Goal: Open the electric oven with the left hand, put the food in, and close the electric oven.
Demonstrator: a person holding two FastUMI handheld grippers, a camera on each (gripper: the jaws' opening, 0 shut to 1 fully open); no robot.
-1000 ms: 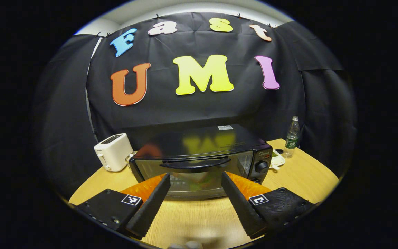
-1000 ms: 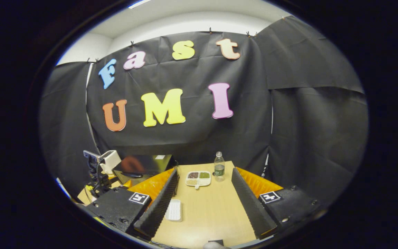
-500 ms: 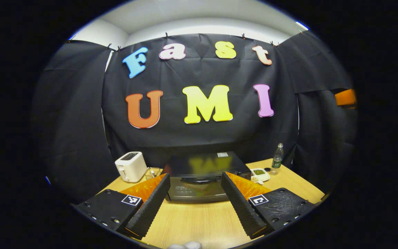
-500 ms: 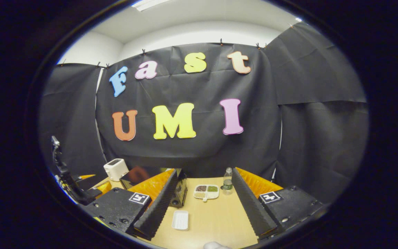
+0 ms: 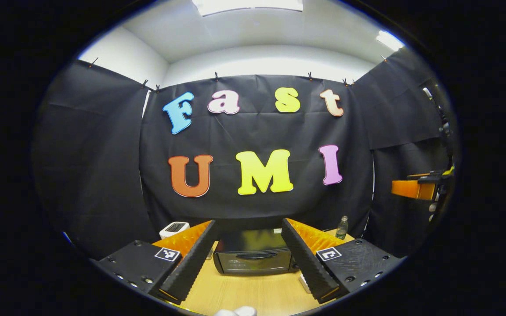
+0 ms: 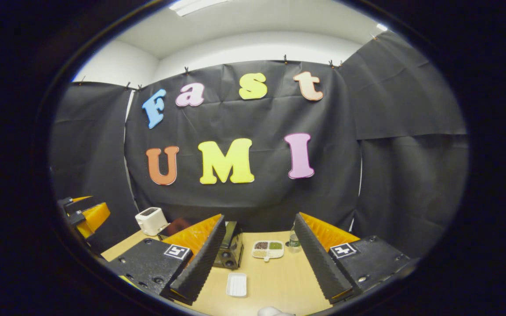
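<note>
In the left gripper view the left gripper [image 5: 247, 256] hangs with jaws wide, empty, well back from the oven [image 5: 253, 256], whose door looks shut, on the bench [image 5: 244, 294]. In the right gripper view the right gripper [image 6: 259, 259] has wide jaws too; the food tray [image 6: 267, 249] sits beside the oven [image 6: 229, 250].

Oven [image 5: 253, 256] at the table's [image 6: 279, 281] back; toaster [image 6: 151, 220] to its left, divided dish [image 6: 267, 249] and bottle [image 6: 294, 240] to its right, a small tray [image 6: 236, 284] nearer the front.

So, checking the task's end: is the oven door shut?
Shut. In the left gripper view the oven door stands upright and flush, handle across the top.
</note>
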